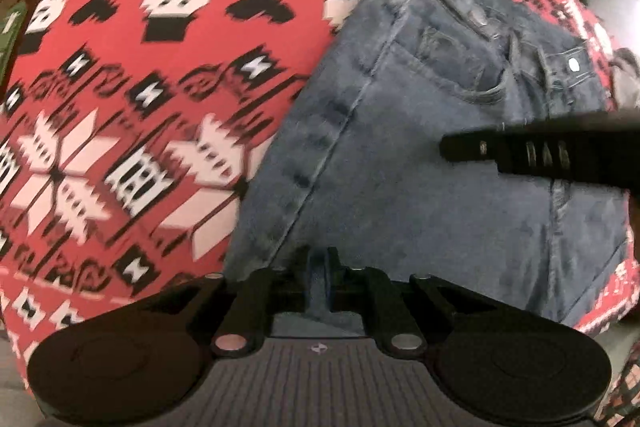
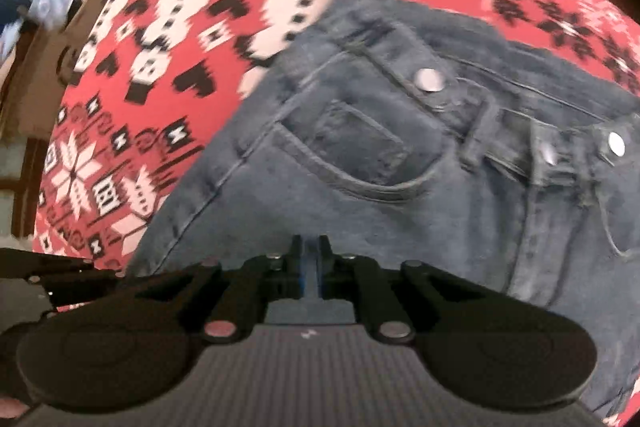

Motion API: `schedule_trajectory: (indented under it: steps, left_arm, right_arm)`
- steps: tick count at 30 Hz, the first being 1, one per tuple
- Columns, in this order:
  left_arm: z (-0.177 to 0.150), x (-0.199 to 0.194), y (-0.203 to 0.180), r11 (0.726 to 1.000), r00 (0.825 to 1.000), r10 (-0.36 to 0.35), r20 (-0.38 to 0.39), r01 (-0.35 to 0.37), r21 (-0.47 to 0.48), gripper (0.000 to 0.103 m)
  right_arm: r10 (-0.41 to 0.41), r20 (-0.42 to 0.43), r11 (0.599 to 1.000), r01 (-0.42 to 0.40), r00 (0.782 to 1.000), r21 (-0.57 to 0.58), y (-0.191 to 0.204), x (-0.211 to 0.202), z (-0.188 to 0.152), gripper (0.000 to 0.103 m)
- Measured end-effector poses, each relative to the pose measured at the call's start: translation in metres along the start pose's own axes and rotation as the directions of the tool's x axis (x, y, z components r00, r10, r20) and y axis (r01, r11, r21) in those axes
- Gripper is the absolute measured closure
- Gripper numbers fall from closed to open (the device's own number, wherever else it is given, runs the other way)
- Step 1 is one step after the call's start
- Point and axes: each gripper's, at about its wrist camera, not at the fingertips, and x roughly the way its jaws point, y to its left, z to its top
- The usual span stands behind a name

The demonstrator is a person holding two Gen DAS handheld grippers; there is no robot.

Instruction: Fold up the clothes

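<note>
Red patterned blanket (image 1: 120,87) under everything, dark room behind, hardly readable. On the blanket, toward its right part — blue jeans (image 1: 420,187), front side up, waistband and metal button (image 2: 429,79) at the far end from the cameras.

Left gripper (image 1: 320,259) closed, a strip of blue denim visible between the jaws near the jeans' left seam. Right gripper (image 2: 310,251) also closed, with denim pinched below the front pocket (image 2: 352,147).

Probably a fold in progress. Better to carry both held points at equal height, keep the cloth lightly taut, align edge to edge with the waistband — then release both together.
</note>
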Motion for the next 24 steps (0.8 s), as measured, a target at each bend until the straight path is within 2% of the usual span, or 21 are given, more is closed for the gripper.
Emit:
schedule_trajectory:
  steps: [3,5,7,9,12,15,19,21,24]
  left_arm:
    - [-0.008,-0.003,0.011,0.999,1.0,-0.012,0.001,0.012,-0.042,0.1]
    - [-0.011,-0.005,0.015,0.998,1.0,-0.012,-0.002,0.012,-0.065,0.1]
    - [-0.015,-0.009,0.021,0.995,1.0,-0.005,-0.011,0.004,-0.101,0.1]
    - [-0.016,-0.014,0.029,0.989,1.0,-0.025,-0.002,0.025,-0.146,0.099]
    - [-0.021,-0.016,0.038,0.984,1.0,-0.011,0.006,0.012,-0.176,0.099]
    - [-0.029,-0.02,0.048,0.981,1.0,-0.012,0.008,0.013,-0.194,0.1]
    - [-0.039,-0.029,0.062,0.976,1.0,-0.015,0.008,0.017,-0.216,0.1]
    - [-0.042,-0.036,0.07,0.969,0.999,-0.034,0.032,0.041,-0.245,0.1]
    - [-0.043,-0.043,0.078,0.96,0.998,-0.041,0.053,0.054,-0.275,0.1]
  right_arm:
    - [-0.002,-0.006,1.0,0.002,1.0,0.012,-0.004,0.009,0.013,0.103]
    - [-0.001,0.005,1.0,0.001,1.0,0.026,-0.009,0.013,0.024,0.103]
    - [-0.035,0.009,0.999,0.035,0.999,0.01,-0.011,0.01,0.032,0.103]
    - [-0.006,0.004,1.0,0.006,1.0,0.008,-0.009,0.007,0.036,0.101]
    - [0.039,-0.03,0.998,-0.041,0.999,-0.056,0.007,0.01,0.035,0.1]
    - [0.016,-0.059,0.991,-0.024,0.998,-0.128,0.022,0.021,0.032,0.103]
    - [0.012,-0.051,0.996,-0.017,0.999,-0.088,0.015,0.019,0.046,0.103]
    - [0.006,-0.042,0.997,-0.01,0.999,-0.078,0.015,0.014,0.053,0.1]
    - [0.036,-0.057,0.99,-0.043,0.998,-0.132,0.032,0.009,0.054,0.1]
